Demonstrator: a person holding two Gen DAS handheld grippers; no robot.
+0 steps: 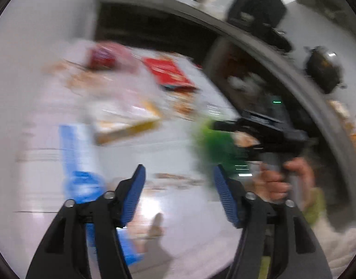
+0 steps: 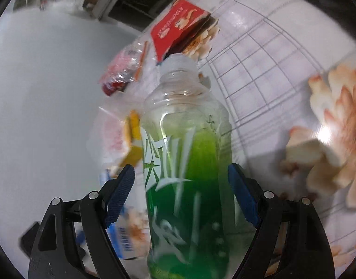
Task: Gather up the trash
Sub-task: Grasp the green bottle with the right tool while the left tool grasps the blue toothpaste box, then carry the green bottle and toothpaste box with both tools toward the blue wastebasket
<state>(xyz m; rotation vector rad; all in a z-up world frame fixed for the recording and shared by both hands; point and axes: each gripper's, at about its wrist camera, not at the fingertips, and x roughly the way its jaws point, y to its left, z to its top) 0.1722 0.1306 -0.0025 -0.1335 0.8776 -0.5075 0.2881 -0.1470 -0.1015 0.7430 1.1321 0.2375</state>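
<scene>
Right gripper: fingers wide apart, one on each side of the green bottle. Small gaps on both sides, so no squeeze yet and nothing held. Bottle straight between the fingers, long way running out ahead of them, cap end far from the fingers, fat green end close in. Best guess for the next move: close on the green middle part.

Just past the cap, a red packet. Off to the left of the fingers, a crinkly clear wrapper with red inside. Close beside the left finger, a blue and white wrapper. All of it on a shiny surface with lines and big flowers.

Left gripper: fingers wide too, with nothing between them. Very blurry here. Green bottle ahead and a bit to the right of these fingers, already by the right gripper in a hand. So the right hand much nearer the bottle. Left of these fingers, something blue and white. Farther out, a pale packet with a yellow edge, then the red packet.
</scene>
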